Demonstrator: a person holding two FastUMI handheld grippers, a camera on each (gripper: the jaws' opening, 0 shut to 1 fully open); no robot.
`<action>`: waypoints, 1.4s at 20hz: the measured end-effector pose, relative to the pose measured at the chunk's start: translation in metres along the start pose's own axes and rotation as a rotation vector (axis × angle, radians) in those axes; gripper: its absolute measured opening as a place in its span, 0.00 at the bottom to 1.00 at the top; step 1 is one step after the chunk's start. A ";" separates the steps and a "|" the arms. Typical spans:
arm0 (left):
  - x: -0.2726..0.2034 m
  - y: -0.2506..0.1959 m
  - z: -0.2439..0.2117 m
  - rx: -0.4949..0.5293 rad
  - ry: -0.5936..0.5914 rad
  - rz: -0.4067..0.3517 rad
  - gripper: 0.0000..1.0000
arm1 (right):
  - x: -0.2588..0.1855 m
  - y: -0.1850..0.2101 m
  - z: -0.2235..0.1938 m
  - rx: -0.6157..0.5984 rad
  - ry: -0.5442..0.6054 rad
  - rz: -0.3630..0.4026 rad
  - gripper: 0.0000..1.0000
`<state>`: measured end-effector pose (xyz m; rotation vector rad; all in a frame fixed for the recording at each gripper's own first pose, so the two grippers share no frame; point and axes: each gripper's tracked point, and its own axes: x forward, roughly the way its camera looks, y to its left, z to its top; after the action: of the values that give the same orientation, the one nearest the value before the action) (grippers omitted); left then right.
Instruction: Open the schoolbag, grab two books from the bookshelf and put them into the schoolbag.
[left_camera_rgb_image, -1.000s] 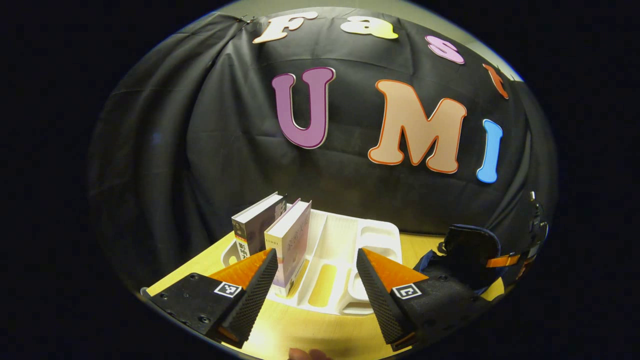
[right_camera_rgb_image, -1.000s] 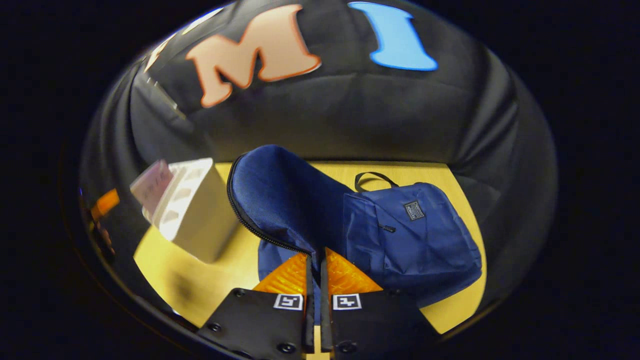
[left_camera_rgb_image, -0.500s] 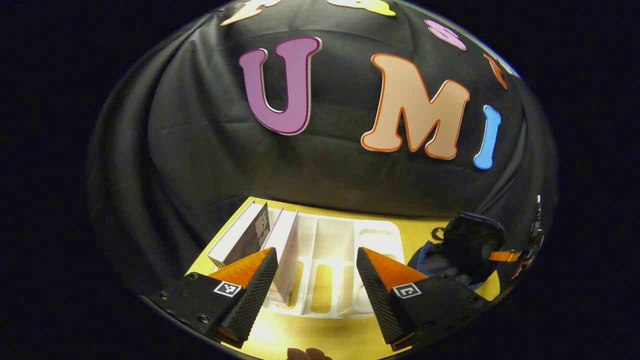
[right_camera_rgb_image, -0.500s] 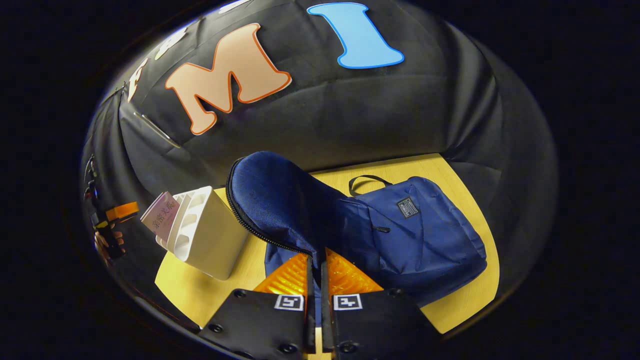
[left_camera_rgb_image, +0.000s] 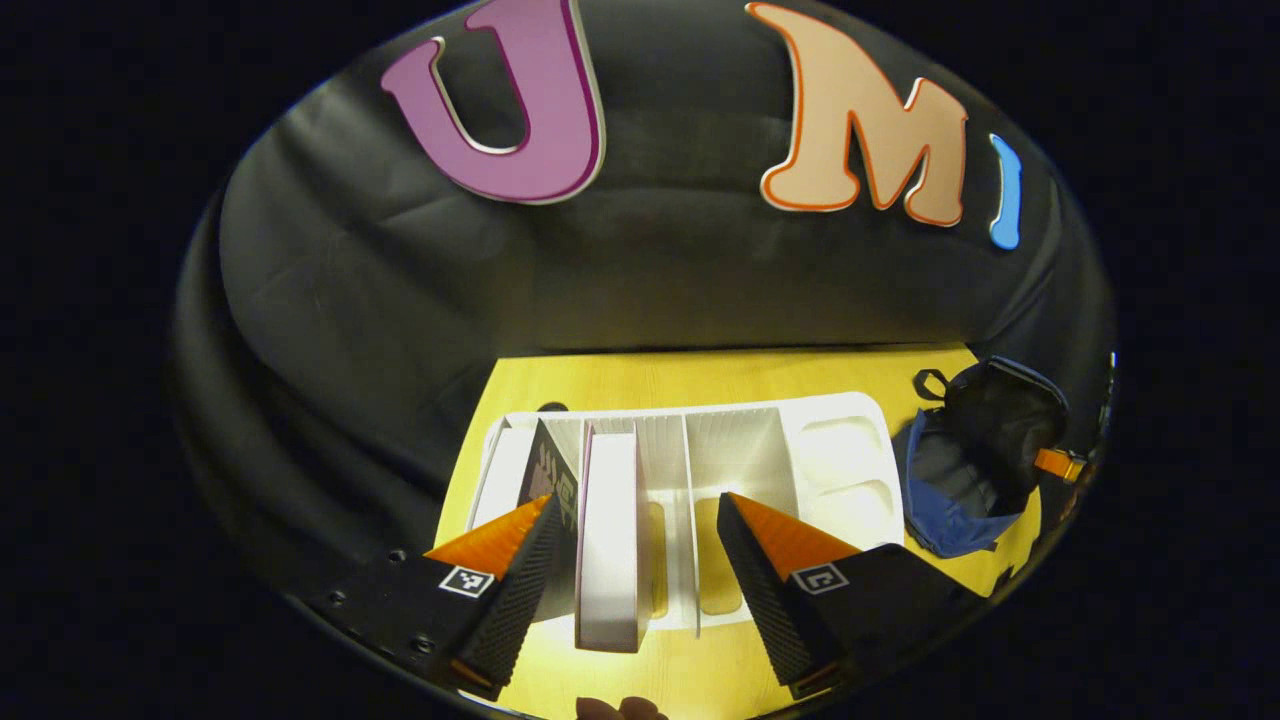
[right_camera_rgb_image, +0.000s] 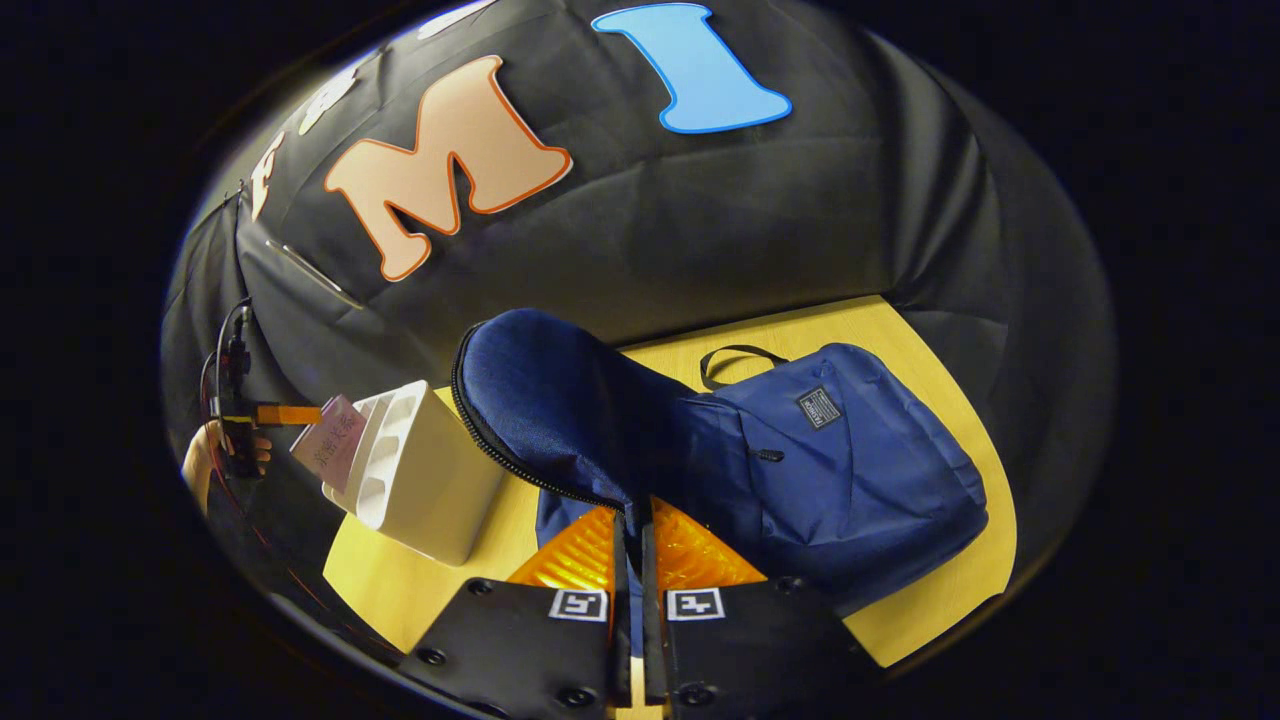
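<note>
Left gripper (left_camera_rgb_image: 638, 540): jaws wide apart over the bookshelf (left_camera_rgb_image: 835, 420), straddling the white book (left_camera_rgb_image: 608, 540).
Right gripper (right_camera_rgb_image: 632, 545): clamped on the schoolbag (right_camera_rgb_image: 850, 470) flap (right_camera_rgb_image: 560, 400), holding it up.
Schoolbag: at 3 o'clock of the bookshelf.
Advice: centre on the book, descend, then close.

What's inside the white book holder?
The white plastic bookshelf holds two upright books: a white-edged one and a dark-covered one beside it. Its other slots look empty; their floors are partly hidden.
</note>
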<state>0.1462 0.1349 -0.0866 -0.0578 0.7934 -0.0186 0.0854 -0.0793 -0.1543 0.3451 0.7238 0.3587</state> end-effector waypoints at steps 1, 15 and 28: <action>0.005 0.003 -0.002 -0.005 0.035 -0.001 0.92 | 0.001 0.000 0.000 -0.004 0.000 0.002 0.08; 0.037 0.009 -0.049 0.012 0.388 -0.016 0.75 | 0.003 -0.002 0.000 0.015 0.009 0.015 0.08; 0.020 0.008 -0.040 0.024 0.412 -0.006 0.36 | 0.005 -0.002 0.001 0.010 0.020 0.008 0.08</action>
<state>0.1318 0.1407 -0.1294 -0.0340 1.2046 -0.0469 0.0896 -0.0789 -0.1575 0.3539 0.7443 0.3668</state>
